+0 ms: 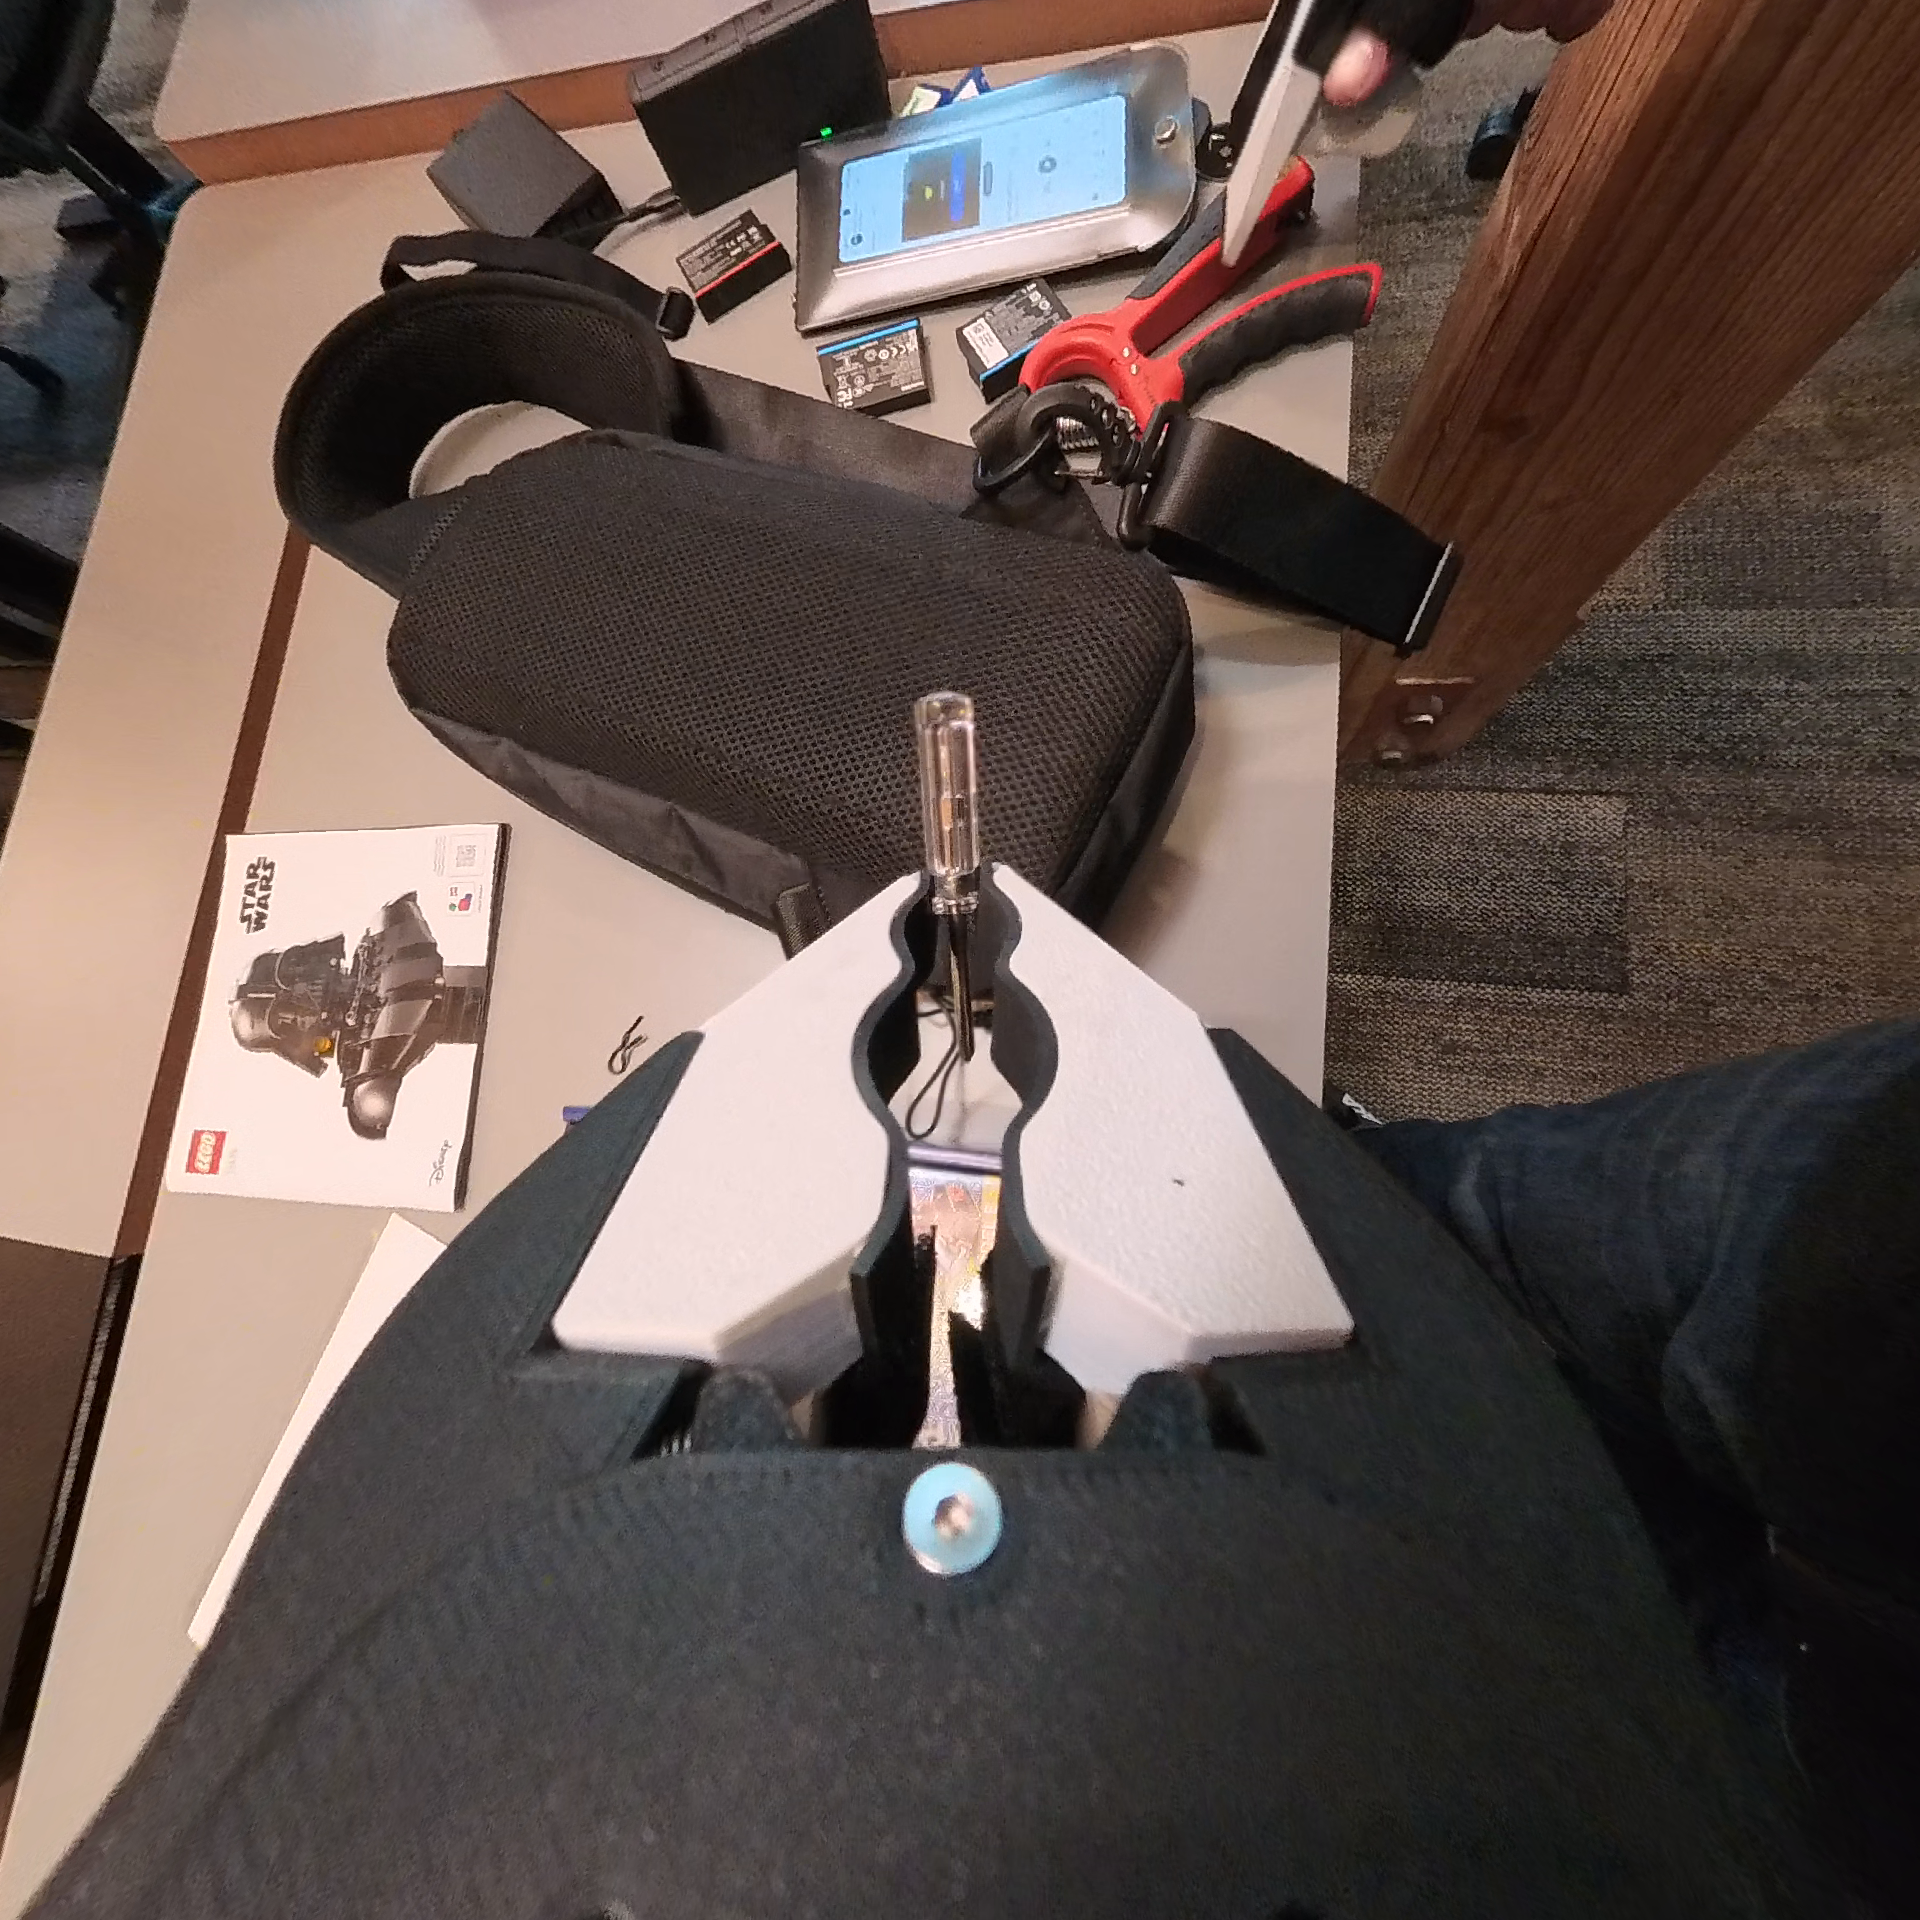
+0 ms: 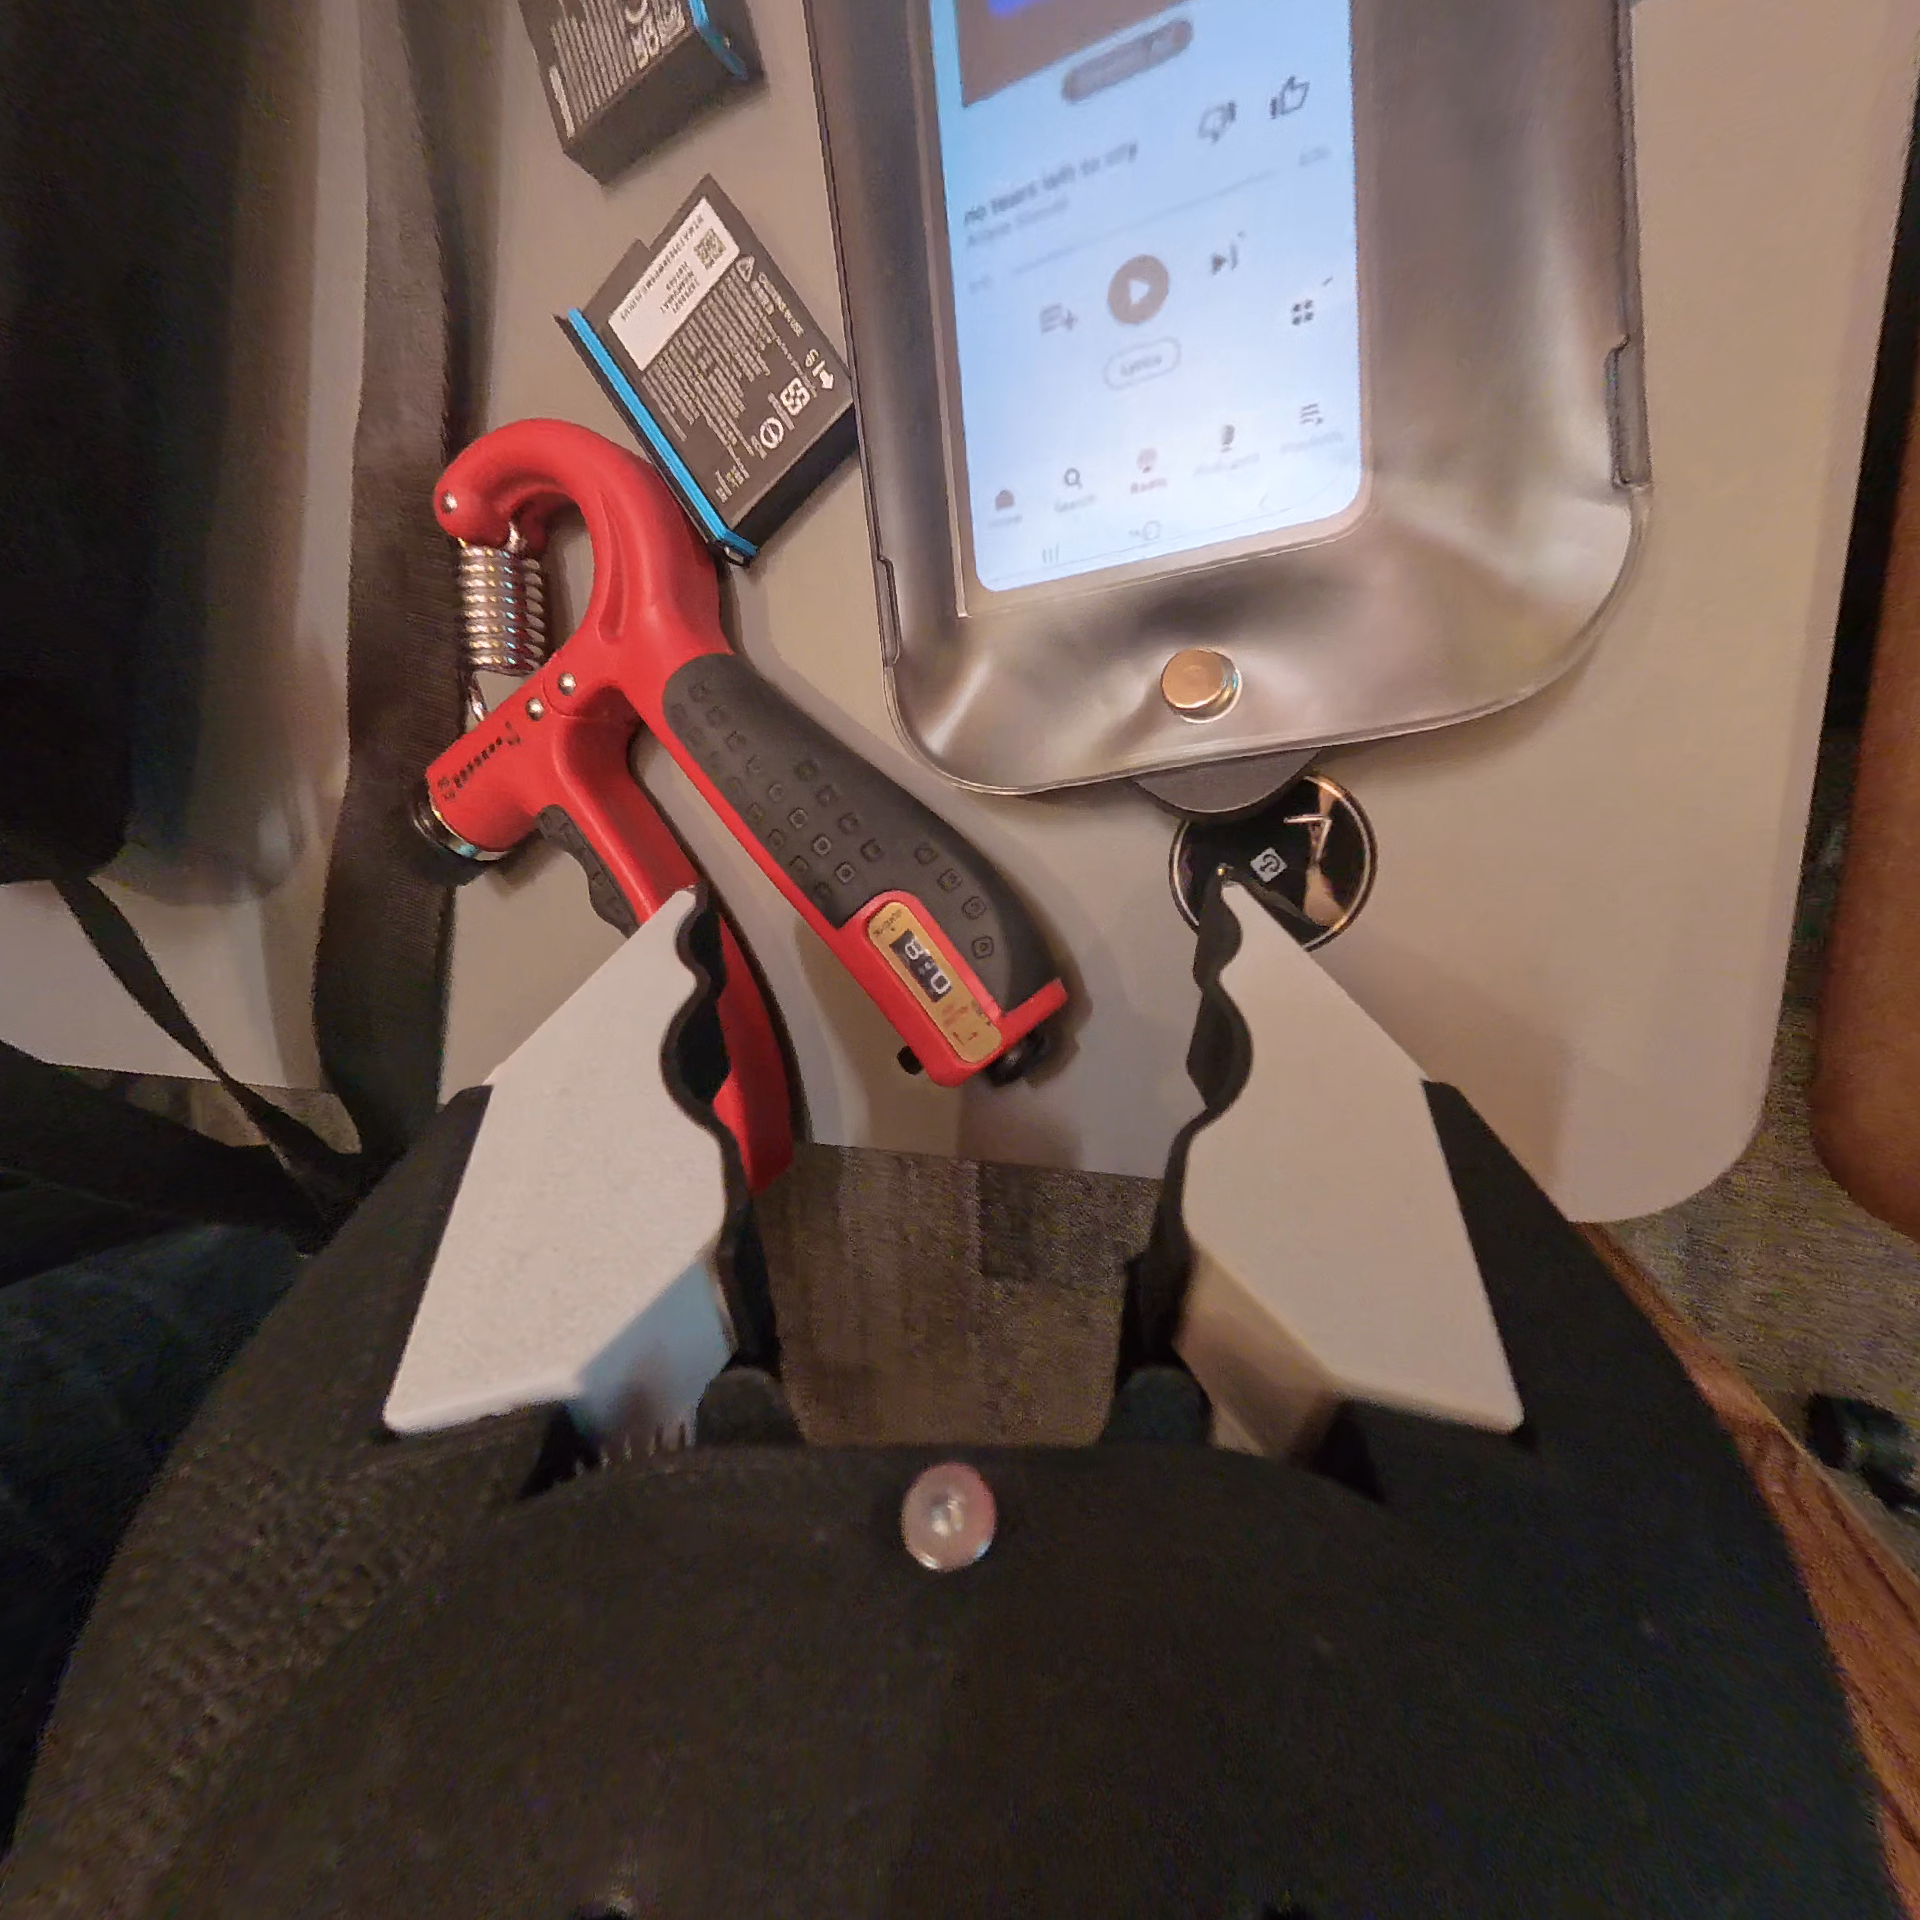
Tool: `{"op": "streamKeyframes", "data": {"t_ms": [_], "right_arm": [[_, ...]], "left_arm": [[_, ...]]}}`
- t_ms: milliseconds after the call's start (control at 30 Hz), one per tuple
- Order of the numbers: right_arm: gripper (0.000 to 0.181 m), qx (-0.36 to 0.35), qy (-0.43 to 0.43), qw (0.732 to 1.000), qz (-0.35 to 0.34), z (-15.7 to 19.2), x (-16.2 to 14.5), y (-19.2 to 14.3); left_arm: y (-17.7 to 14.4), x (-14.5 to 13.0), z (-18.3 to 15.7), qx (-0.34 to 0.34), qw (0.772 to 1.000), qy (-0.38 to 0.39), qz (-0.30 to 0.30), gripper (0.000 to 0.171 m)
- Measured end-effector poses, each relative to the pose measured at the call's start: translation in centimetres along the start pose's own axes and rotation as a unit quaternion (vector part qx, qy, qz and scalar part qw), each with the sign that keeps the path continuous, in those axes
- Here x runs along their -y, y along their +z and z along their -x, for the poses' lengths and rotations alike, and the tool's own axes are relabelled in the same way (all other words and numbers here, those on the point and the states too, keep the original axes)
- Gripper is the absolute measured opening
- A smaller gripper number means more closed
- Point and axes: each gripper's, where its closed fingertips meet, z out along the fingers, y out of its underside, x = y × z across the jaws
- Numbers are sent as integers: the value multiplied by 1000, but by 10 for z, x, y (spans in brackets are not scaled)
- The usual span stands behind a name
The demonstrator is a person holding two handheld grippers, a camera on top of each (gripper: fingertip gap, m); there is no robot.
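My left gripper point(image 1: 956, 888) is shut on a small screwdriver point(image 1: 940, 790) with a clear handle. The handle sticks out past the fingertips and the dark shaft runs back between the jaws. I hold it above the near end of a black mesh sling bag point(image 1: 790, 644). My right gripper point(image 2: 956, 899) is open and empty, low over the table. One handle of a red and black hand grip strengthener point(image 2: 831, 821) lies between its fingers. The right gripper's white finger point(image 1: 1262, 156) also shows far off in the left wrist view, above the strengthener point(image 1: 1143, 332).
A phone in a clear pouch point(image 2: 1247, 416) lies beyond the right gripper, with a round black disc point(image 2: 1314, 862) and batteries point(image 2: 717, 364) beside it. On the grey table point(image 1: 208, 520) are a booklet point(image 1: 343, 1018), a black box point(image 1: 758, 94) and an adapter point(image 1: 509, 177). A wooden post point(image 1: 1621, 312) and a person's leg point(image 1: 1714, 1299) are at the right. Across from one pair of fingers to the other is roughly 45 centimeters.
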Motion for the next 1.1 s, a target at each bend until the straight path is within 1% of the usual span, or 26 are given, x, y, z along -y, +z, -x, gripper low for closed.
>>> {"op": "streamKeyframes", "data": {"t_ms": [33,100,167,200,300,400,600,800,1100], "right_arm": [[87,-9,-11,1000,5,-2,-1,0],[87,-14,-14,1000,4,-2,-2,1],[79,-29,-26,999,5,-6,-3,1],[81,-25,-19,999,2,-5,-2,1],[78,-25,-21,999,2,-7,-2,1],[81,-34,-35,999,24,-6,-4,1],[76,-24,-19,999,38,-7,-1,-3],[66,-4,-2,999,40,-11,1,-9],[66,-11,-9,999,41,-8,4,-16]], "left_arm": [[1,1,-1,-2,1000,0,-1,3],[2,5,-2,-2,1000,4,-3,3],[2,7,-2,-2,1000,2,-5,3],[2,7,-2,-3,1000,1,-5,3],[4,7,-4,-5,1000,1,-3,3],[7,10,-8,-10,1000,3,-6,3],[12,24,-13,-20,1000,15,-18,3],[12,29,-18,-26,999,24,-21,3],[9,32,-23,-29,999,27,-24,3]]}}
